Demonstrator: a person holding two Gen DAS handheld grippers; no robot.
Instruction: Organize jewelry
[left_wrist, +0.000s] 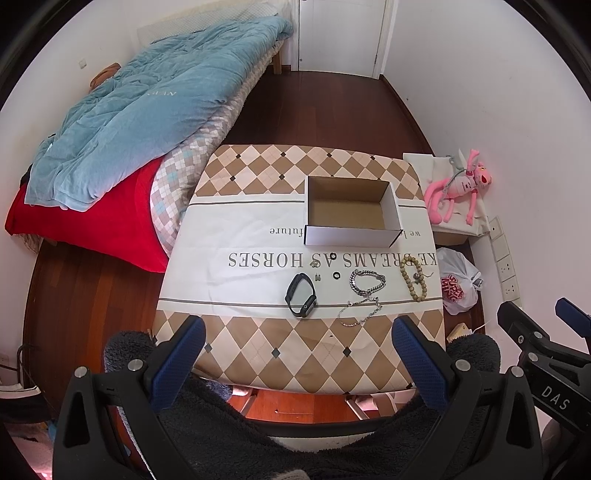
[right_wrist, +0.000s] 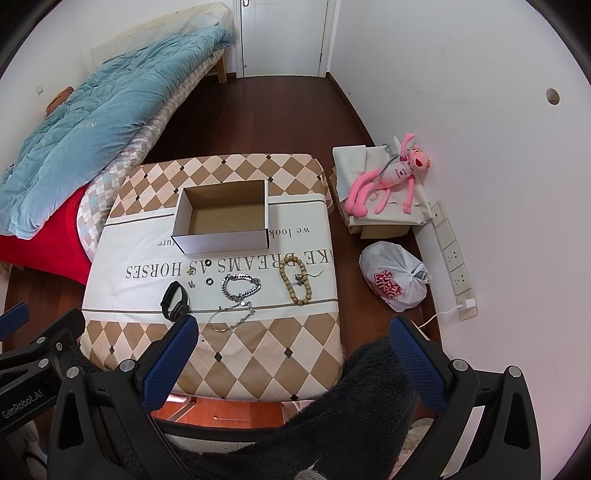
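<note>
An open, empty cardboard box (left_wrist: 352, 212) (right_wrist: 223, 218) stands on the cloth-covered table (left_wrist: 258, 347) (right_wrist: 258, 354). In front of it lie a black watch (left_wrist: 301, 294) (right_wrist: 175, 301), a silver chain bracelet (left_wrist: 367, 282) (right_wrist: 241, 286), a thin silver chain (left_wrist: 360, 312) (right_wrist: 232, 317), a wooden bead bracelet (left_wrist: 413, 278) (right_wrist: 295, 280), small black rings (left_wrist: 336, 275) (right_wrist: 209, 281) and small earrings (left_wrist: 315, 263). My left gripper (left_wrist: 299, 360) is open and empty above the table's near edge. My right gripper (right_wrist: 295, 360) is open and empty at the near right corner.
A bed with a blue quilt (left_wrist: 147, 114) and a red blanket (left_wrist: 92, 229) lies to the left. A pink plush toy (right_wrist: 388, 181) sits on boxes at the right, with a white plastic bag (right_wrist: 393, 275) and wall sockets (right_wrist: 456, 266) nearby. My fuzzy dark sleeves show below.
</note>
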